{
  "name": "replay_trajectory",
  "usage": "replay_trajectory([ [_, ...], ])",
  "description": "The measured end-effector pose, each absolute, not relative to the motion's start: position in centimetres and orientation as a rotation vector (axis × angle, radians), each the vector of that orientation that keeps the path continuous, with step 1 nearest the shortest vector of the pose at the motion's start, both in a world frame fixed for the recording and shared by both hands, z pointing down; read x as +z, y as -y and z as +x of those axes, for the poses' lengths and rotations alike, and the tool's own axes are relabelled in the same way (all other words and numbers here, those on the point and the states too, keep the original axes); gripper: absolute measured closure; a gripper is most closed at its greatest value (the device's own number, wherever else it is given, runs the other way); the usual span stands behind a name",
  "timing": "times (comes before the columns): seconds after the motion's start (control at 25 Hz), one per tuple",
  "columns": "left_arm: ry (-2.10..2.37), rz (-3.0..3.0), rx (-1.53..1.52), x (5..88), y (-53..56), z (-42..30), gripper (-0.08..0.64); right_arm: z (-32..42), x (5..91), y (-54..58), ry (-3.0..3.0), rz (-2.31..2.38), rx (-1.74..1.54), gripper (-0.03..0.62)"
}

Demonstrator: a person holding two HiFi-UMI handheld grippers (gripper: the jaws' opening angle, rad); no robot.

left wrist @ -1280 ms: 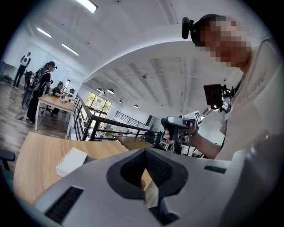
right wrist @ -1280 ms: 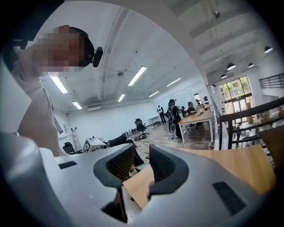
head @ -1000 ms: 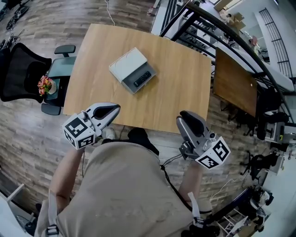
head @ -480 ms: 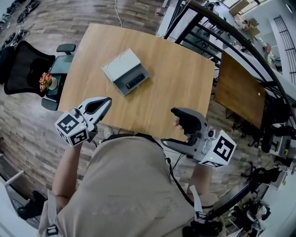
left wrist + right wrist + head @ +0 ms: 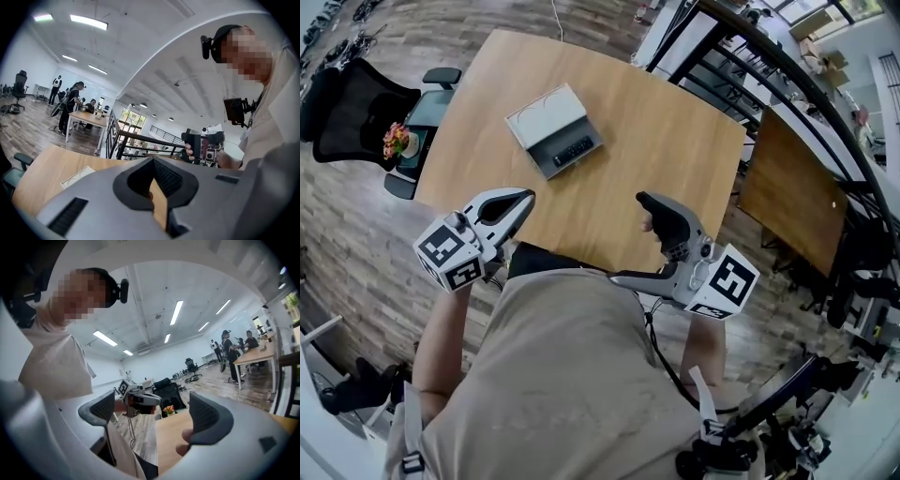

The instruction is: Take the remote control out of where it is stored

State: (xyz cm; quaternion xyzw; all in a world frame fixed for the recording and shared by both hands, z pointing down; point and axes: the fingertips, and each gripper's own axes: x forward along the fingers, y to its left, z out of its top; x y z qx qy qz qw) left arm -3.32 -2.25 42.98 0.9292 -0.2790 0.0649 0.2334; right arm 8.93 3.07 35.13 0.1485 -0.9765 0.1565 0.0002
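Note:
A pale grey storage box [image 5: 539, 117] lies on the wooden table [image 5: 666, 141], its drawer pulled out toward me. The black remote control [image 5: 573, 152] lies in that drawer. My left gripper [image 5: 525, 198] hovers over the table's near left edge, well short of the box, with its jaws shut and nothing in them [image 5: 153, 161]. My right gripper [image 5: 628, 237] is at the near edge in front of my body and points left toward the other one. Its jaws have just been opening, and they stand wide apart with nothing between them [image 5: 152, 416].
A black office chair [image 5: 352, 112] with a small flower pot [image 5: 397, 141] stands left of the table. A dark metal railing [image 5: 750, 47] and a second wooden table [image 5: 787, 173] lie to the right. People stand at a far desk [image 5: 86, 117].
The right gripper's jaws went from shut to wide open, and it swung round to point left. Both grippers shifted a little along the table's near edge.

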Motion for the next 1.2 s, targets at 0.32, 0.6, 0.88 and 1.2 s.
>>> replay_trajectory([
  [0.32, 0.749, 2.563, 0.156, 42.6, 2.3, -3.4, 0.560, 9.6, 36.9, -2.9, 3.081, 0.417, 0.621, 0.112],
  [0.6, 0.754, 2.501, 0.088, 42.5, 3.9, -6.9, 0.560, 4.5, 39.4, -3.2, 2.989, 0.356, 0.546, 0.112],
  [0.88, 0.603, 2.528, 0.069, 42.1, 6.1, -9.7, 0.560, 6.0, 35.5, 0.4, 3.084, 0.637, 0.707, 0.112],
  [1.2, 0.419, 2.524, 0.141, 45.7, 9.4, -14.0, 0.558, -0.4, 37.0, 4.2, 2.894, 0.986, 0.415, 0.114],
])
